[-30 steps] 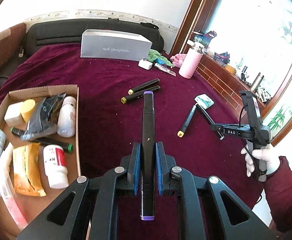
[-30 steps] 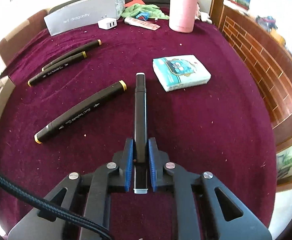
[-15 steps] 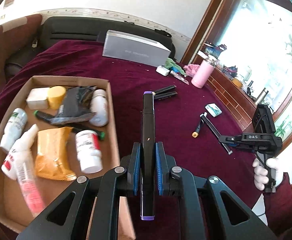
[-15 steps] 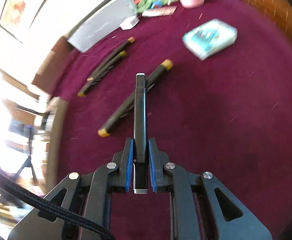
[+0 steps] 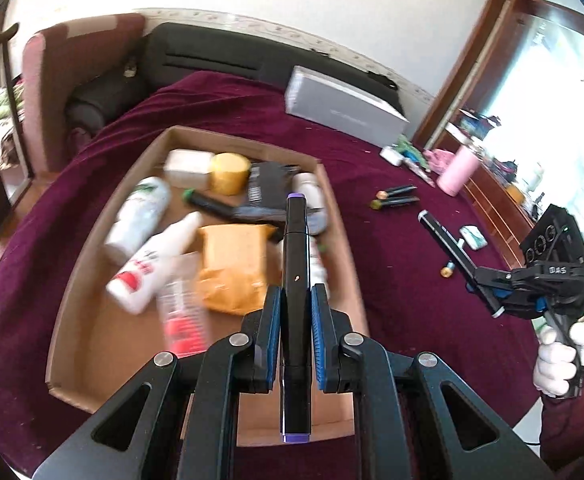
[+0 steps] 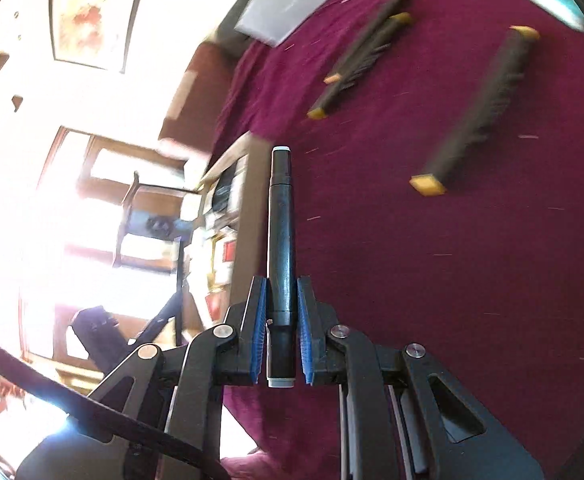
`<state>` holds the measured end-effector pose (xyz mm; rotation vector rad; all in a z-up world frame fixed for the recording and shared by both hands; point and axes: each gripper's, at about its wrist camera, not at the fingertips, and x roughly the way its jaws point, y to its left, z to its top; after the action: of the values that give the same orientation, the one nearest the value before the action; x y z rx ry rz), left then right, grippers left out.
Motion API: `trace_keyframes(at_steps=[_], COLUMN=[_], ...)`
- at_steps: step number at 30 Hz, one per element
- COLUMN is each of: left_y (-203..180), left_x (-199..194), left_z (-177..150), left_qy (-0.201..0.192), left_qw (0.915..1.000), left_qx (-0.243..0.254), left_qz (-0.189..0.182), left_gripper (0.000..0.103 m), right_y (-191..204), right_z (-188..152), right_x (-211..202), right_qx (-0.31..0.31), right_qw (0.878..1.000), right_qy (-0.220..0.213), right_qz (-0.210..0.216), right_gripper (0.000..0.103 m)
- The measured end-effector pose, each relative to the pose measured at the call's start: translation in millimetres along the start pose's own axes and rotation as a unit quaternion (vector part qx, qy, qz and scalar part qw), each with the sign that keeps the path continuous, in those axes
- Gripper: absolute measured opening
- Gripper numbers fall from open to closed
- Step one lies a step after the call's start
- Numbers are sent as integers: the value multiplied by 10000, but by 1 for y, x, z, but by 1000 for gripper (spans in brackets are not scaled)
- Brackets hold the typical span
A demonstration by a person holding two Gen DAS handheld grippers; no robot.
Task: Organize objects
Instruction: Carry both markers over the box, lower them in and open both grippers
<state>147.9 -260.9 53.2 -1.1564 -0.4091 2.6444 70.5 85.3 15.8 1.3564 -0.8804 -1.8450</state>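
My left gripper (image 5: 295, 312) is shut on a black marker with purple end caps (image 5: 296, 264) and holds it above the right side of the cardboard box (image 5: 91, 240). The box holds bottles, a yellow packet and other items. My right gripper (image 6: 279, 320) is shut on a black marker with white end caps (image 6: 279, 236) above the maroon cloth; it also shows in the left wrist view (image 5: 492, 300). Three black markers with yellow caps lie on the cloth: a pair (image 6: 366, 46) and a single one (image 6: 480, 108).
A grey box (image 5: 344, 108) stands at the back of the table. A pink bottle (image 5: 458, 168), a white charger (image 5: 392, 156) and a small teal packet (image 5: 474, 236) sit at the right. The box edge (image 6: 227, 160) shows left of my right gripper.
My left gripper has swung left with the purple-capped marker, from the open cloth to above the box. My right gripper has turned left toward the box with its marker.
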Motion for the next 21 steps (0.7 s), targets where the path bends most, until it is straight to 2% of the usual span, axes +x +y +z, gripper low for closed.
trace_keyframes(at_steps=[6, 12, 16, 21], left_y=[32, 45, 49, 48], left_x=[4, 5, 7, 8], left_z=[-11, -13, -10, -9], left_qy=[141, 144, 137, 102], left_qw=[9991, 9988, 9991, 9993], left_qx=[-318, -346, -265, -159], left_qz=[259, 328, 309, 332], left_gripper=[12, 12, 12, 12], right_y=[45, 76, 95, 116], right_z=[-6, -16, -24, -33], right_x=[68, 125, 152, 184], right_qx=[-328, -557, -784, -1211], right_qw=[9972, 9922, 9890, 9810], right_qy=[661, 1116, 1206, 1202], right_qz=[78, -59, -356, -926], right_gripper=[13, 13, 13, 13])
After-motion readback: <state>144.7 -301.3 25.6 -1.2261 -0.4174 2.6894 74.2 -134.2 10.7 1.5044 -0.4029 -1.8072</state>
